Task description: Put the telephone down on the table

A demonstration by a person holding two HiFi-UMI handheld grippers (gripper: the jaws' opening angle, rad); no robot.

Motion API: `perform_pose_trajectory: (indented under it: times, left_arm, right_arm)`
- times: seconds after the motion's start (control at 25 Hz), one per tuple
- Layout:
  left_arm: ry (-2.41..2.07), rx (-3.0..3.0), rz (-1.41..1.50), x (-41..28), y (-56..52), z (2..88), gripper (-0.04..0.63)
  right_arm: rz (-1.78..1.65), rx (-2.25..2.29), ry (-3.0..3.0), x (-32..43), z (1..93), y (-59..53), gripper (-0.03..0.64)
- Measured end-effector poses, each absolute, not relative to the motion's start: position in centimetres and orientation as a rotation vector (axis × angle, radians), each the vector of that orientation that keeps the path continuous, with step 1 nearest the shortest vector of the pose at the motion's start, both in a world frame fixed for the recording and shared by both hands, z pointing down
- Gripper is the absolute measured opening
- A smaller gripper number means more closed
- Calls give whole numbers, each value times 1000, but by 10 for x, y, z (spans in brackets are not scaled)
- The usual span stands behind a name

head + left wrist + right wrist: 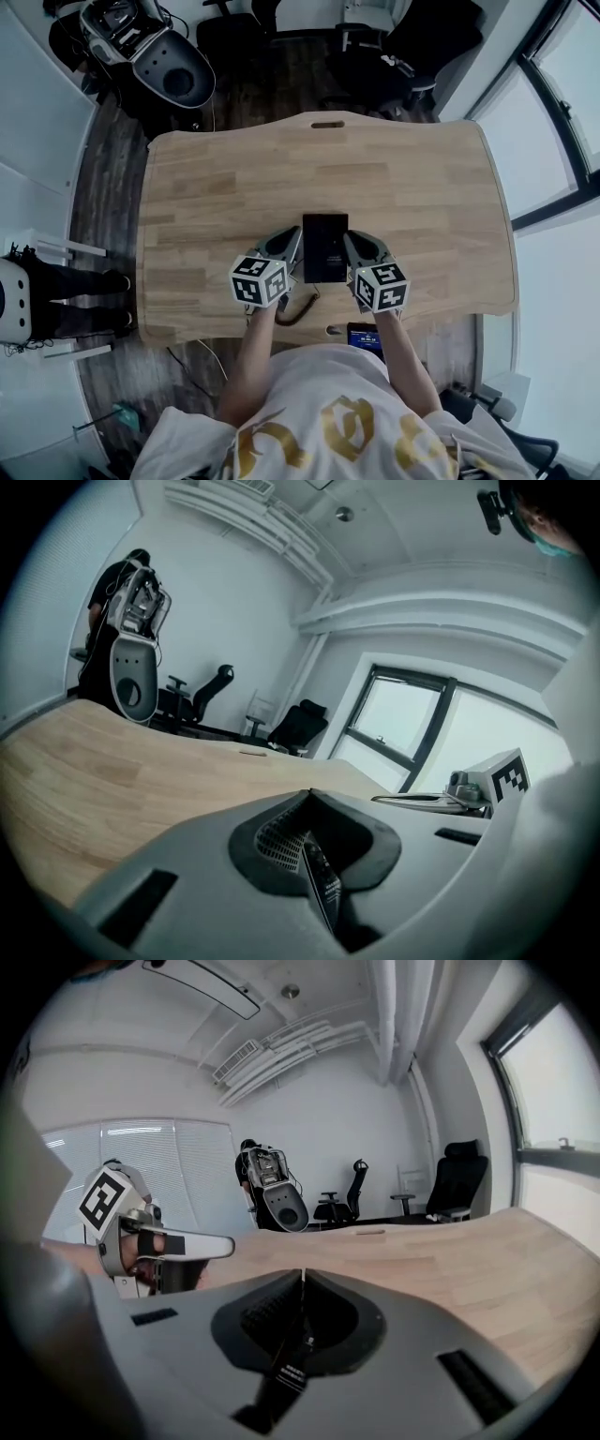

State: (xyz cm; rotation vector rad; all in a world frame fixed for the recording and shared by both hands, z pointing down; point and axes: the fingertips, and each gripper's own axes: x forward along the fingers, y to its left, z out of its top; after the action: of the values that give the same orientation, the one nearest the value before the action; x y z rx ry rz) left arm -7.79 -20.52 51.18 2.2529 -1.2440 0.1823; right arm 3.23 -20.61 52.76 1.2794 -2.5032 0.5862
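1. The left claw (pixel 309 797) has its jaws pressed together, with nothing clamped between them. Its own view shows only bare bench (pixel 141 761) ahead of the tips.
2. The right claw (pixel 302 1274) is closed the same way and is just as empty. The other claw shows off to its left, roughly level with it.
3. The telephone (pixel 325 247) is a dark slab that seems to lie flat on the bench. It sits between the two claws, just beside each tip, with its long edges running along them.
4. From above I cannot tell whether either tip brushes an edge. With both pairs of jaws closed on nothing, neither claw is carrying it.
5. This flanking pose suits a two-sided hold on the long edges. Judging by the empty, closed jaws, that hold is over and the set-down looks done.
6. A curled cord (pixel 298 307) lies behind the left claw, toward the person, near the telephone's end. It could snag if that claw pulls straight back.
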Motion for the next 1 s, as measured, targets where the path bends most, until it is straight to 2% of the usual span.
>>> perform_pose_trajectory:
  times: [0.36, 0.68, 1.0]
  left_arm:
    - [-1442, 2362, 106, -88, -172, 461, 9]
    - [-1419, 2339, 34, -86, -144, 451, 9]
    - [-1447, 2344, 99, -84, -138, 454, 9]
  right_arm:
    - [500, 1358, -2554, 35, 491, -173, 12]
    - [485, 1402, -2563, 40, 479, -146, 12]
    - [495, 1448, -2547, 52, 476, -136, 12]
